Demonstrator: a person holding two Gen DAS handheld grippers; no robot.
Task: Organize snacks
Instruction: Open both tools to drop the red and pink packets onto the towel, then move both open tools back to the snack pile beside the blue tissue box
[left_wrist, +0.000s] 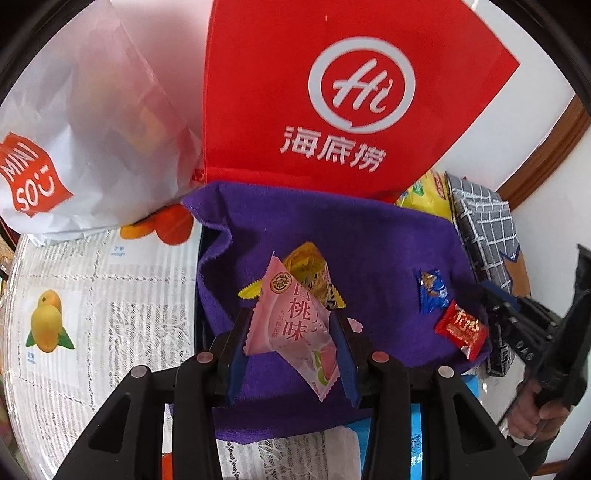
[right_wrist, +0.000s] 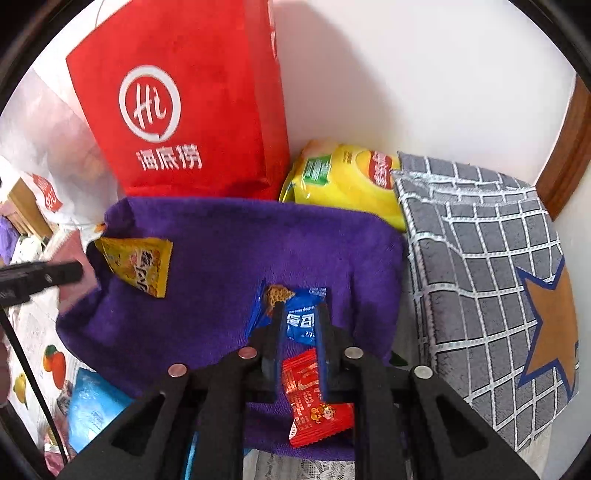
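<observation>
My left gripper (left_wrist: 290, 314) is shut on a pink peach-flavour snack packet (left_wrist: 295, 332), held a little above a purple cloth (left_wrist: 369, 251). A yellow packet (left_wrist: 306, 266) lies on the cloth just behind it. To the right, a crumpled blue packet (left_wrist: 432, 291) and a red candy (left_wrist: 461, 328) also rest on the cloth. In the right wrist view my right gripper (right_wrist: 300, 306) has its jaws drawn narrow around the blue packet (right_wrist: 303, 325). The red candy (right_wrist: 314, 406) lies underneath, further back between the fingers. How firmly the pads press is hard to see.
A red fabric bag (right_wrist: 177, 110) and a white paper bag (left_wrist: 74, 129) stand behind the cloth against the wall. A yellow chip bag (right_wrist: 351, 177) and a grey checked cloth (right_wrist: 480, 277) lie to the right. A fruit-print table cover (left_wrist: 92, 295) spreads to the left.
</observation>
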